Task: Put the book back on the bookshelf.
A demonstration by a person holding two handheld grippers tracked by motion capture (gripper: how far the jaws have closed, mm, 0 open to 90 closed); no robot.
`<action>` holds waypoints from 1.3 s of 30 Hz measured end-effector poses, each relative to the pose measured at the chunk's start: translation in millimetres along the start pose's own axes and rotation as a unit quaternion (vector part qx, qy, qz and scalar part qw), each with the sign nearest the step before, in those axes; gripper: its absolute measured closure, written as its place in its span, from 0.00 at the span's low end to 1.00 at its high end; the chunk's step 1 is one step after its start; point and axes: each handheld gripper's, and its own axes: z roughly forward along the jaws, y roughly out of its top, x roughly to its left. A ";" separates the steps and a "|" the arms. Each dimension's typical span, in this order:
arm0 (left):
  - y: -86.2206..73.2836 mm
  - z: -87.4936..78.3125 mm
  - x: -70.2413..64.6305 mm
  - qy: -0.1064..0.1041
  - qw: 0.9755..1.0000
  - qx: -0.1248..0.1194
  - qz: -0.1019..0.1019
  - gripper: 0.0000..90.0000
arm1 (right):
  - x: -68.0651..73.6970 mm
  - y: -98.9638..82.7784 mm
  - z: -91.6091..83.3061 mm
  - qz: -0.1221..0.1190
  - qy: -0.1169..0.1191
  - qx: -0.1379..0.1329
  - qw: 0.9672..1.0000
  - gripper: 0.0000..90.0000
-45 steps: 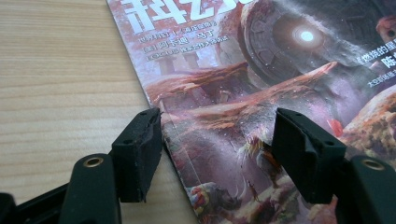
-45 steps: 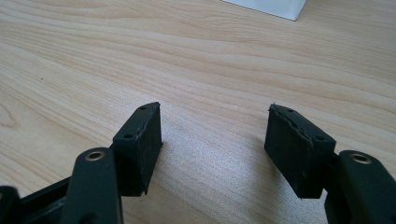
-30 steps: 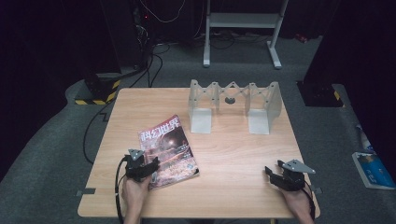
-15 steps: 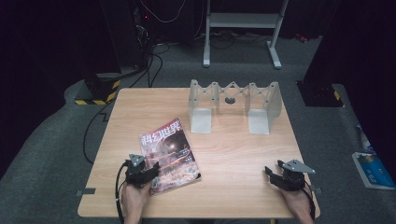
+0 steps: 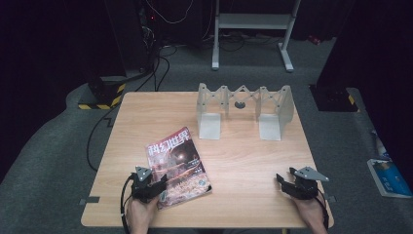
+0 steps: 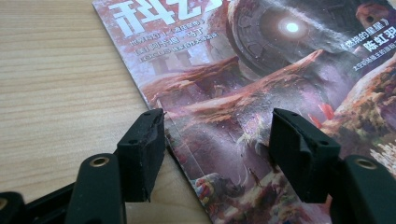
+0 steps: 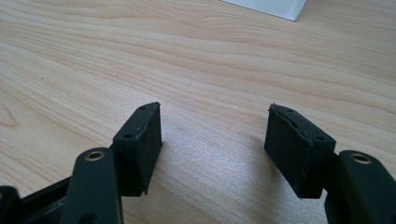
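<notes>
left tool (image 5: pixel 157 184) sits at the near-left of the table (image 5: pixel 243 161), jaws spread wide, nothing pinched. in the left gripper view the tool (image 6: pixel 215 140) straddles the near-left edge of the magazine (image 6: pixel 261 93): one jaw over bare wood just beside the spine, the other over the cover; can't tell if the pads touch the paper. magazine (image 5: pixel 178 166) lies flat, cover up, tilted, w/ its near corner by the left hand (image 5: pixel 142 212). right tool (image 5: pixel 285 181) is at the near-right, well apart from the magazine, jaws spread too, empty; in the right gripper view the tool (image 7: pixel 212 135) is over bare wood. further back, a white folding rack (image 5: pixel 243 109) stands upright near the far edge.
</notes>
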 end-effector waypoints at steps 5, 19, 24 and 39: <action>-3.0 -3.8 -3.5 -0.002 1.000 0.001 0.007 0.40 | 0.0 0.0 0.0 0.000 0.000 0.000 1.000 0.40; -6.9 -8.7 -9.6 -0.003 1.000 0.001 0.018 0.41 | 0.0 0.0 0.0 0.000 0.000 0.000 1.000 0.40; -8.4 -10.3 -11.6 -0.007 1.000 0.001 0.022 0.41 | 0.2 0.0 0.0 0.000 -0.001 0.000 1.000 0.40; -13.6 -13.7 -18.5 -0.018 0.999 -0.005 0.030 0.41 | 0.4 -0.1 -0.2 -0.002 -0.001 0.000 1.000 0.40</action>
